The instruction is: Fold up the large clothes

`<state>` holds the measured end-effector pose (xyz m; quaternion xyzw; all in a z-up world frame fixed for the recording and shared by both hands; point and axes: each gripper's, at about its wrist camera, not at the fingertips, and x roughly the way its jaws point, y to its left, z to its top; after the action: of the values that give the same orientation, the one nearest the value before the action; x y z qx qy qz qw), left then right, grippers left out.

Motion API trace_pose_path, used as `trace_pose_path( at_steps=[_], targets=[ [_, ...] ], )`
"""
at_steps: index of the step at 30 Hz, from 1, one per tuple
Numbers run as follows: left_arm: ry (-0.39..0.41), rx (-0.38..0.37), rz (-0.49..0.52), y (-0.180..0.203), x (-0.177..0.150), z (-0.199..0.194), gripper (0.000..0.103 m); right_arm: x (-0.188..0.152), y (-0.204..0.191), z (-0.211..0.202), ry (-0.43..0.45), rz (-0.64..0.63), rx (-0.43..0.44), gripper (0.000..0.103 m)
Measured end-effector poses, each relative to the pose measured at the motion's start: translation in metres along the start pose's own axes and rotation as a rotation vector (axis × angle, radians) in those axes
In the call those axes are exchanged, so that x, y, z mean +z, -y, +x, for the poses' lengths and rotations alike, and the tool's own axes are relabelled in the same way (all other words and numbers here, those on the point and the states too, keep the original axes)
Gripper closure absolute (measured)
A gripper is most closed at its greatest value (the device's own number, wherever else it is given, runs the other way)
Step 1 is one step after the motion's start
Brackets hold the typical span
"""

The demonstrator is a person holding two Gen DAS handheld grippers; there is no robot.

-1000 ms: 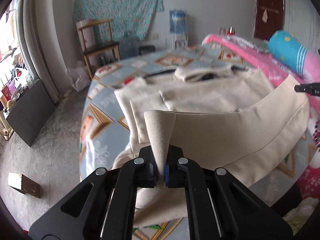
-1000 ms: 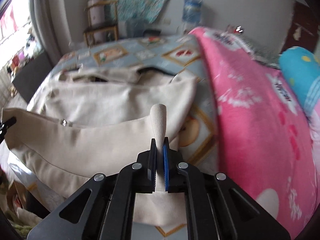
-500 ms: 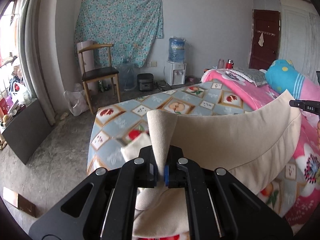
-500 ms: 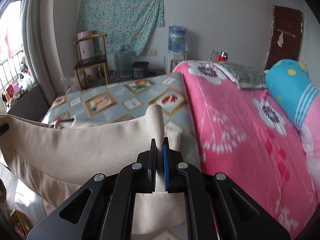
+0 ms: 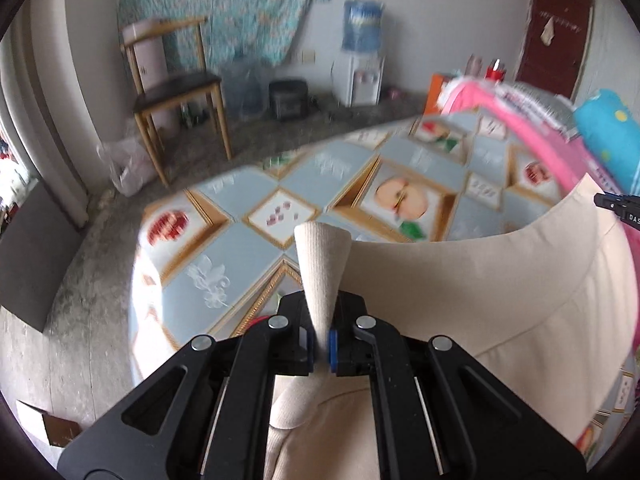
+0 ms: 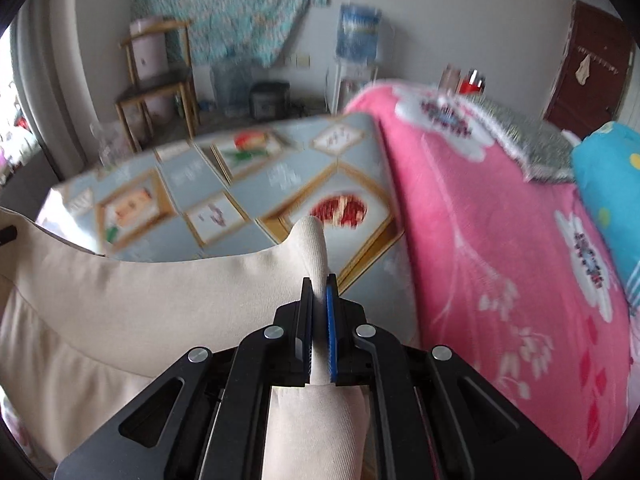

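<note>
A large beige garment (image 5: 480, 288) hangs stretched between my two grippers above the bed. My left gripper (image 5: 320, 340) is shut on one pinched corner of its edge, which sticks up between the pads. My right gripper (image 6: 319, 320) is shut on the other corner of the beige garment (image 6: 140, 304). The cloth's upper edge sags in a curve between them. The right gripper's tip also shows at the far right of the left wrist view (image 5: 618, 204).
The bed has a blue patterned sheet (image 5: 280, 200) and a pink flowered blanket (image 6: 500, 240) on its right side, with a blue pillow (image 6: 612, 184). A wooden chair (image 5: 176, 92), a water dispenser (image 5: 360, 64) and a door (image 5: 556, 28) stand beyond the bed.
Both grippers have lifted the garment off the bed and now tilt down and forward. The sheet that the garment covered a second ago lies bare beyond its raised edge.
</note>
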<state>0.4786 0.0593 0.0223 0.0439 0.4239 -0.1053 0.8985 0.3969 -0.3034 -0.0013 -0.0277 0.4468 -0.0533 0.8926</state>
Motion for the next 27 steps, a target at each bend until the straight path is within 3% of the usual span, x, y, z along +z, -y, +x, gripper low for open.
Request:
trace_pose_path(
  at_steps=[5, 7, 8, 9, 10, 12, 15, 17, 19, 23, 25, 27],
  targets=[
    [-0.018, -0.013, -0.019, -0.008, -0.005, 0.014, 0.098, -0.006, 0.004, 0.021, -0.036, 0.009, 0.017, 0.097],
    [-0.094, -0.013, -0.025, -0.011, -0.009, 0.033, 0.095, -0.010, 0.004, 0.041, -0.102, -0.003, 0.031, 0.095],
    [-0.123, -0.004, -0.025, -0.011, -0.010, 0.040, 0.089, -0.011, 0.005, 0.048, -0.123, -0.012, 0.029, 0.093],
    [-0.153, 0.030, -0.028, -0.014, -0.012, 0.047, 0.083, -0.012, 0.005, 0.050, -0.133, -0.020, 0.027, 0.081],
    [-0.152, 0.068, -0.034, -0.019, -0.013, 0.047, 0.076, -0.012, 0.009, 0.047, -0.128, -0.020, 0.019, 0.070],
    [-0.113, 0.124, -0.065, -0.031, -0.015, 0.033, 0.076, -0.010, 0.022, 0.025, -0.073, 0.013, 0.012, 0.060],
    [-0.049, 0.170, -0.115, -0.051, -0.016, -0.005, 0.077, -0.015, 0.037, -0.021, 0.007, 0.047, 0.014, 0.059],
    [-0.005, 0.137, -0.119, -0.051, -0.022, -0.032, 0.077, -0.031, 0.034, -0.061, 0.059, 0.028, 0.059, 0.059],
    [0.015, 0.045, -0.091, -0.038, -0.037, -0.063, 0.077, -0.053, 0.021, -0.088, 0.070, -0.026, 0.109, 0.059],
    [-0.023, -0.089, -0.048, 0.002, -0.087, -0.095, 0.077, -0.108, -0.010, -0.108, -0.007, -0.106, 0.189, 0.059],
    [-0.083, -0.095, -0.057, 0.014, -0.120, -0.093, 0.077, -0.134, -0.018, -0.100, -0.069, -0.123, 0.189, 0.060],
    [-0.152, -0.044, -0.067, 0.016, -0.147, -0.077, 0.077, -0.152, -0.018, -0.080, -0.137, -0.112, 0.152, 0.061]
  ],
)
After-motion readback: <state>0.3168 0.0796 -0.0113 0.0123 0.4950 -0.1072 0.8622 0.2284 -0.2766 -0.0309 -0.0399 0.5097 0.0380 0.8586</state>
